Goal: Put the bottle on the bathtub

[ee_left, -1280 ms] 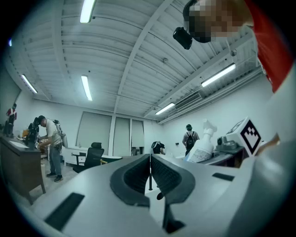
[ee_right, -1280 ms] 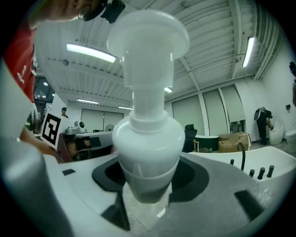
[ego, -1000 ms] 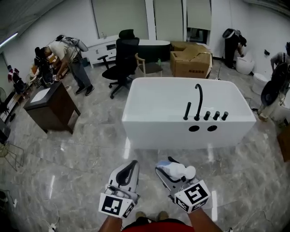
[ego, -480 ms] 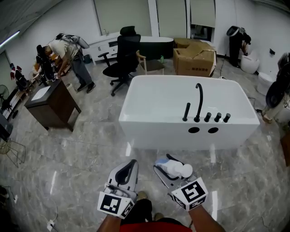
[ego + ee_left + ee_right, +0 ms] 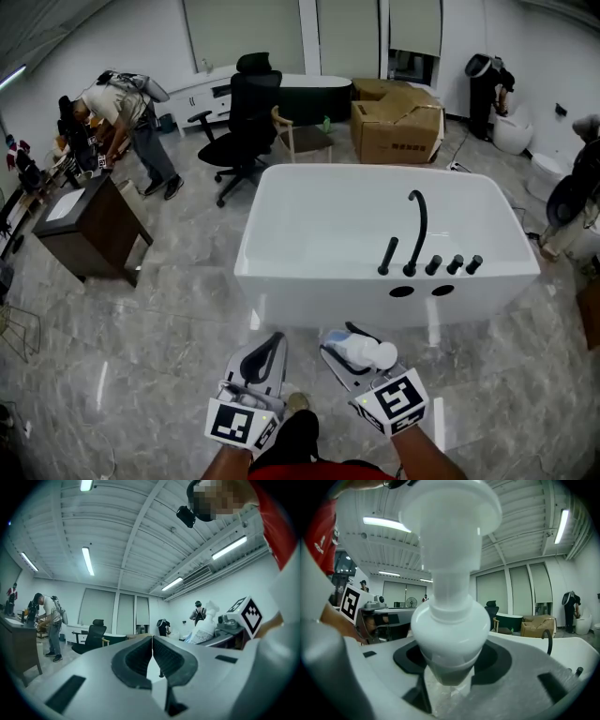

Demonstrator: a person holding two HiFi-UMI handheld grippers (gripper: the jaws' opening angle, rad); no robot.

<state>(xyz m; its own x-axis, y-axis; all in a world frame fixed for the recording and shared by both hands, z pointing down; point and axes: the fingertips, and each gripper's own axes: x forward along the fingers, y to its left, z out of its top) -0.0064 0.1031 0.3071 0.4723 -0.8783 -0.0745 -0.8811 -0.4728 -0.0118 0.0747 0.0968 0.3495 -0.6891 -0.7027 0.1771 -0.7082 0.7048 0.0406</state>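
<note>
Lying clamped in right tool [image 5: 343, 350], white bottle [image 5: 371, 353]; left tool [image 5: 271, 340] pressed together, empty.

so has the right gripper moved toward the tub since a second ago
Yes. The right gripper, holding the bottle, is nearer the tub; the floor gap shrank.

I see the bathtub [image 5: 309, 281] at twelve o'clock, tap [image 5: 417, 242] on its near rim, bottle [image 5: 368, 354] short of it. Behind: chair [image 5: 246, 117] at eleven, carton [image 5: 398, 129] at one, possibly a desk [image 5: 82, 225] at ten.
</note>
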